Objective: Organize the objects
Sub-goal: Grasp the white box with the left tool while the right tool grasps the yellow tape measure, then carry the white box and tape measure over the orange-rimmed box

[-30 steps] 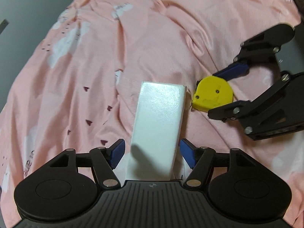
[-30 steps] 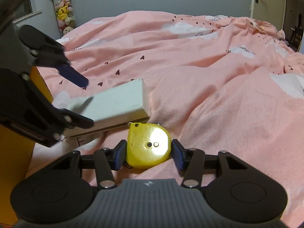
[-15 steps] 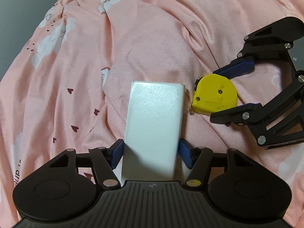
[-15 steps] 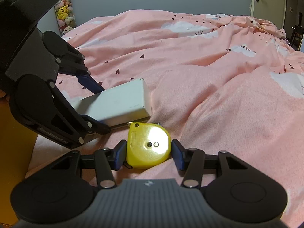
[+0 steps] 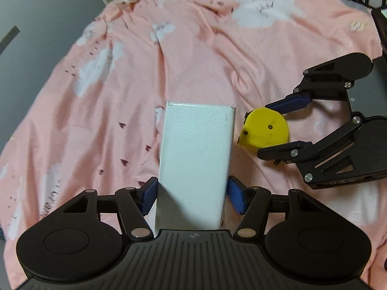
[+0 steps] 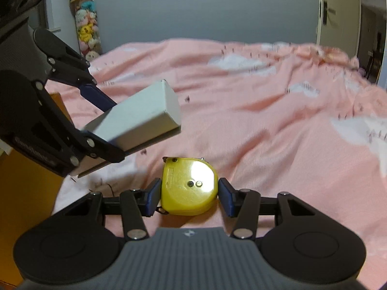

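Note:
My left gripper [image 5: 191, 194] is shut on a long white box [image 5: 196, 154] and holds it lifted above the pink bedspread [image 5: 121, 84]. The box also shows in the right wrist view [image 6: 140, 118], tilted up in the air at the left. My right gripper [image 6: 189, 192] is shut on a yellow tape measure [image 6: 188, 186], raised off the bed. In the left wrist view the tape measure [image 5: 266, 130] sits between the right gripper's blue pads, just right of the box.
The pink bedspread [image 6: 266, 111] with white clouds fills both views. An orange-brown box edge [image 6: 21, 193] lies at the left. A hanging strip of plush toys [image 6: 85, 31] and a door [image 6: 338, 12] stand at the far wall.
Both grippers have lifted their objects off the bed. The white box has risen and tilted up, and the tape measure has risen with the right gripper.

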Demonstrator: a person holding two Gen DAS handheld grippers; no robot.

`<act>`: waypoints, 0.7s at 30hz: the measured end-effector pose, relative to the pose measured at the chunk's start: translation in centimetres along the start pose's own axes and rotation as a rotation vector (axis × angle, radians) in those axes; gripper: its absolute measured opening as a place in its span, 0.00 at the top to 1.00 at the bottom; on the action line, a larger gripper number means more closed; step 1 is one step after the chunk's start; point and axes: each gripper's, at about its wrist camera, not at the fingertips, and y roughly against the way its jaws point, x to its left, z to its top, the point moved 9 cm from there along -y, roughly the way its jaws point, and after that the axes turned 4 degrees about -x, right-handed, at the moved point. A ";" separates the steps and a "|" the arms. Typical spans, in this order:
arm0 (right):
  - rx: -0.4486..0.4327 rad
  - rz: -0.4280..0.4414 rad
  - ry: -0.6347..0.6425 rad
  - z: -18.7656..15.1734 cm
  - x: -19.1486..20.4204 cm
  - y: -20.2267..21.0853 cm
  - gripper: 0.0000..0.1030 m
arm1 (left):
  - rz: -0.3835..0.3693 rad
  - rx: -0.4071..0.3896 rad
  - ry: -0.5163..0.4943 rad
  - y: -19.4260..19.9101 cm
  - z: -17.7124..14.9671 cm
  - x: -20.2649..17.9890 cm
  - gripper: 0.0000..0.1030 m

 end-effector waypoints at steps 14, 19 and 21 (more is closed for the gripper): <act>-0.198 0.274 0.090 8.7 9.8 6.9 0.49 | 0.191 0.020 -0.008 11.7 -5.6 4.2 0.31; -0.199 0.336 0.182 10.0 14.2 6.4 0.49 | 0.243 0.086 -0.005 12.4 -9.9 6.1 0.31; -0.186 0.353 0.206 10.2 15.7 5.8 0.49 | 0.249 0.121 -0.007 11.7 -11.6 6.7 0.31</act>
